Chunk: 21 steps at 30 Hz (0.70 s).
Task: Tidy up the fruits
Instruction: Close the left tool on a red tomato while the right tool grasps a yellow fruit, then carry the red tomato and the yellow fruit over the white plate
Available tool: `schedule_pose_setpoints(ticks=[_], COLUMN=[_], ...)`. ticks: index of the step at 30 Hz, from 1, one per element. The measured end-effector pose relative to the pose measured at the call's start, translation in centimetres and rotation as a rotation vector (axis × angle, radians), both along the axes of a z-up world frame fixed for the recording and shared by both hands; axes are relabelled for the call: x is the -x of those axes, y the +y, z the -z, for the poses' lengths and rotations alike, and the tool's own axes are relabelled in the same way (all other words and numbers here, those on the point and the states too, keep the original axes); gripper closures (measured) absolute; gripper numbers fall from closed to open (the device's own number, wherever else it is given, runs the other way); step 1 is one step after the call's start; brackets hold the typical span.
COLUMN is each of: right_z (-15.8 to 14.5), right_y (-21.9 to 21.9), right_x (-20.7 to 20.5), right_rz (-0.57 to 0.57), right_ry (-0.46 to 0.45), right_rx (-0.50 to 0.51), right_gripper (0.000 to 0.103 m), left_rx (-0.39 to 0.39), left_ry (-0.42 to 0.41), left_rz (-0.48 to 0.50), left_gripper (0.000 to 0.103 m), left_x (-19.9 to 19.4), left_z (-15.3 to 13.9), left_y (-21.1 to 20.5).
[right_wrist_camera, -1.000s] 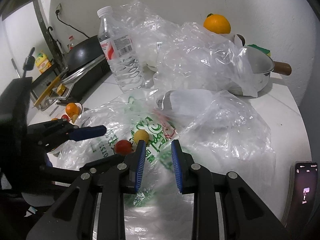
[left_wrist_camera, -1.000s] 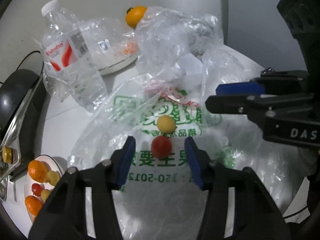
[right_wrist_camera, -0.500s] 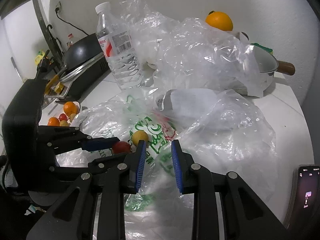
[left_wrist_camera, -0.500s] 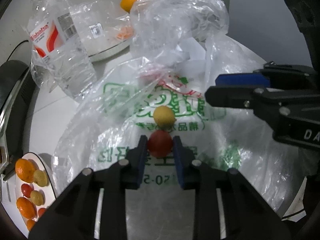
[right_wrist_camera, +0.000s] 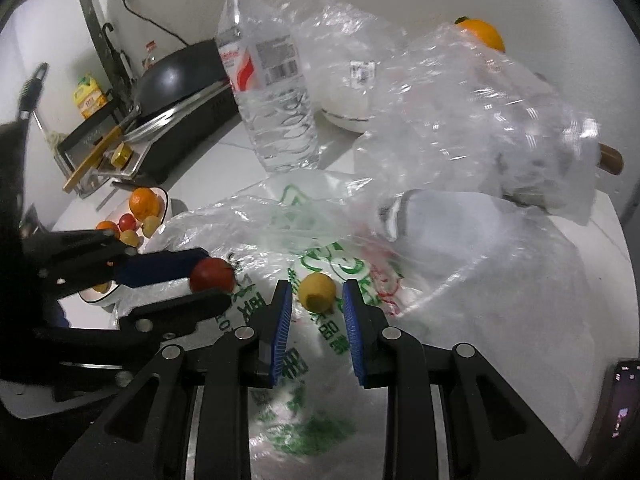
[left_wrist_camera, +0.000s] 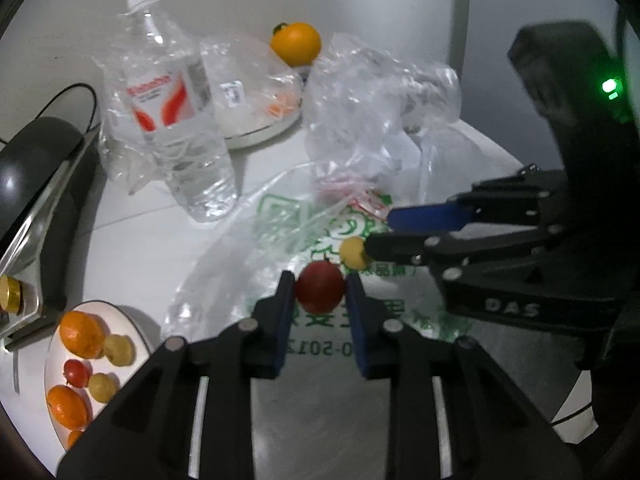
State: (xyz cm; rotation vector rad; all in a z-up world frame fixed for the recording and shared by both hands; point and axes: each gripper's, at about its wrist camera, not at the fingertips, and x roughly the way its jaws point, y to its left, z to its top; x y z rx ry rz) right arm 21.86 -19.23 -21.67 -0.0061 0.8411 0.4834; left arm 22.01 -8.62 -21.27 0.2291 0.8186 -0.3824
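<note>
Two small fruits on the printed plastic bag [right_wrist_camera: 320,344]: red tomato [left_wrist_camera: 320,286] pinched tight in the left gripper [left_wrist_camera: 320,300], yellow one [right_wrist_camera: 318,292] sitting between the right gripper [right_wrist_camera: 316,312] pads, gap either side. Slick bag, so it could roll away. Both grippers low, tips nearly crossing.

left wrist: close, looks down its fingers | right wrist: likewise | shared: printed bag [left_wrist_camera: 344,344], water bottle [right_wrist_camera: 268,80]

Red tomato [left_wrist_camera: 320,287], yellow fruit [right_wrist_camera: 317,291], green-printed clear bag [right_wrist_camera: 328,264], blue finger pads [right_wrist_camera: 280,320].
</note>
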Motion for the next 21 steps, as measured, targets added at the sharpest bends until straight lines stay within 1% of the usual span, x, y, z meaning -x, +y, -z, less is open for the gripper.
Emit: schedule_pose_setpoints(ticks=[11,18,21], right_z=[1.4,1.9,1.7], right_y=[1.4,2.7,3.1], right_x=[-1.3,-1.8,-1.6], right_rz=[0.020,0.018,0.009], right_ry=[0.049,0.060,0.048], right_rx=[0.060,0.096,0.114], right_gripper=[0.075,0.075,0.077], left_rx=[0.037,0.050,0.054], left_ry=[-0.039,-0.058,-0.068], left_rz=[-0.011,-0.018,-0.025], left_gripper=[0.077,0.077,0.077], left_x=[0.8,1.2,1.5], left_z=[-0.7,-1.1,-1.4], left_y=[2.0,2.9,3.4])
